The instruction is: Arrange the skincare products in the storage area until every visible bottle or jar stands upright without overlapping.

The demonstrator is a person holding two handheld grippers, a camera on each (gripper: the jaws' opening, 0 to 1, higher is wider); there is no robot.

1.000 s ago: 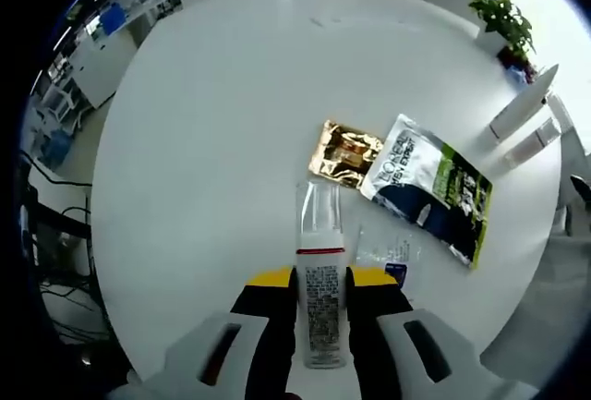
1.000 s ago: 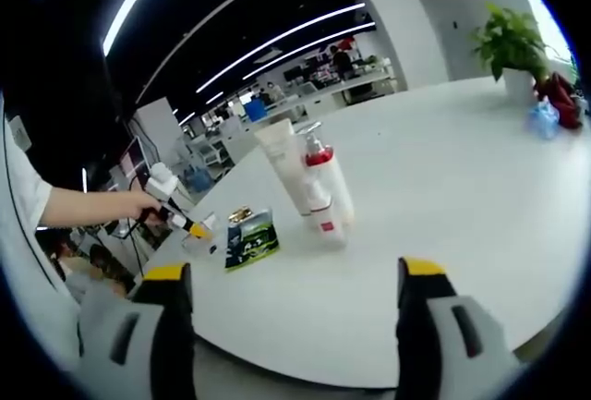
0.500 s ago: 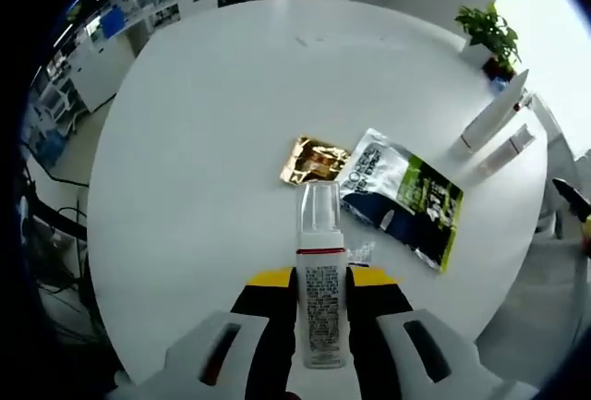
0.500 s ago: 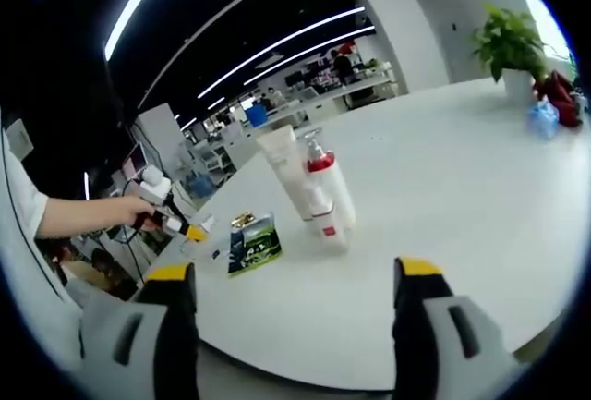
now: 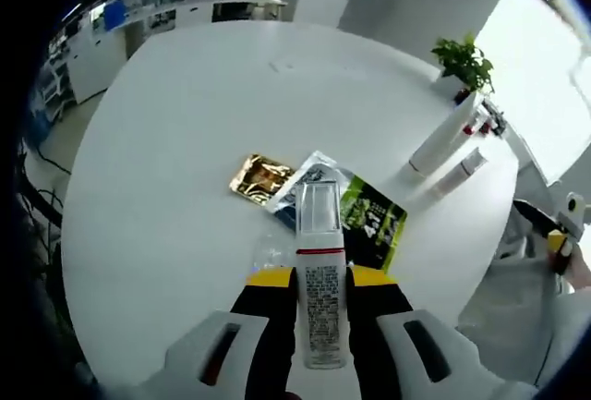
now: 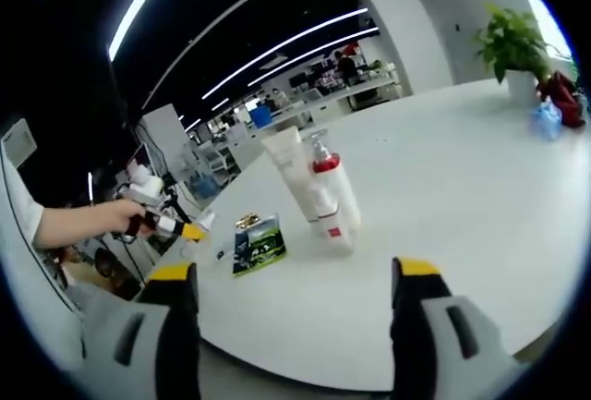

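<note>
1. Currently the left tool (image 5: 321,280) clamps a clear-capped bottle (image 5: 319,266) above the counter (image 5: 166,141); the bottle could tip when stood up.
2. Upright bottles (image 5: 443,146) at two o'clock risk bumping; the right tool (image 6: 291,275) is wide open, empty.

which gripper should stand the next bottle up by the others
Left. The left gripper is already shut on the clear-capped bottle above the table. The right gripper is open, holding nothing, facing the standing bottles.
</note>
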